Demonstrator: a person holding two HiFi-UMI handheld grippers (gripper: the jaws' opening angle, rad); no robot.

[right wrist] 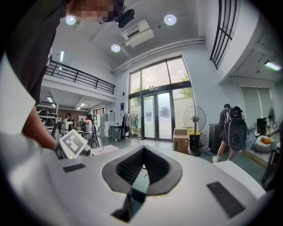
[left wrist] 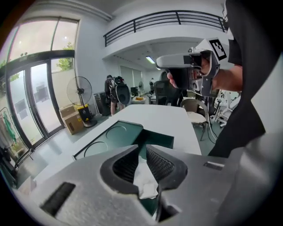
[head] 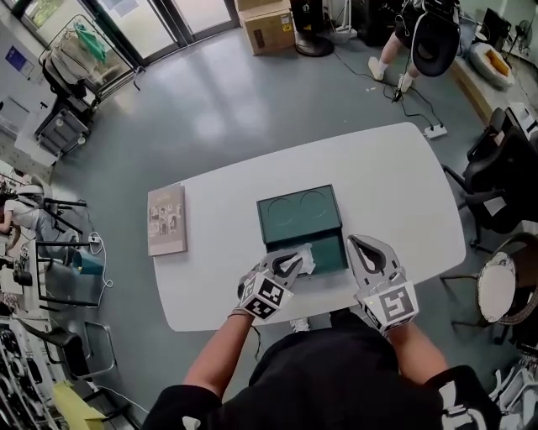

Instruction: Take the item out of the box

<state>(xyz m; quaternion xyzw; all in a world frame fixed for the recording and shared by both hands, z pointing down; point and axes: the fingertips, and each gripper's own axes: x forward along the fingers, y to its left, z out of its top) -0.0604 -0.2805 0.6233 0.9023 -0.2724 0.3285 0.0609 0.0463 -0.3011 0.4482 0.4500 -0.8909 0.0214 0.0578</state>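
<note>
A dark green box (head: 326, 252) lies open on the white table (head: 395, 185), its lid (head: 298, 214) folded back flat with two circle outlines on it. My left gripper (head: 296, 256) hovers over the box's near left part. A crumpled white item (left wrist: 143, 181) sits between its slightly parted jaws, and green shows through the gap at the tips (left wrist: 140, 150). In the head view the white item (head: 305, 260) sticks out to the right of the jaws. My right gripper (head: 353, 241) is just right of the box near the table's front edge, its tips together (right wrist: 142, 150) with nothing in them.
A grey booklet (head: 166, 220) lies on the table's left part. Black chairs (head: 504, 168) and a round stool (head: 500, 285) stand to the right of the table. A cardboard box (head: 267, 25) and a person (head: 420, 34) are far across the floor.
</note>
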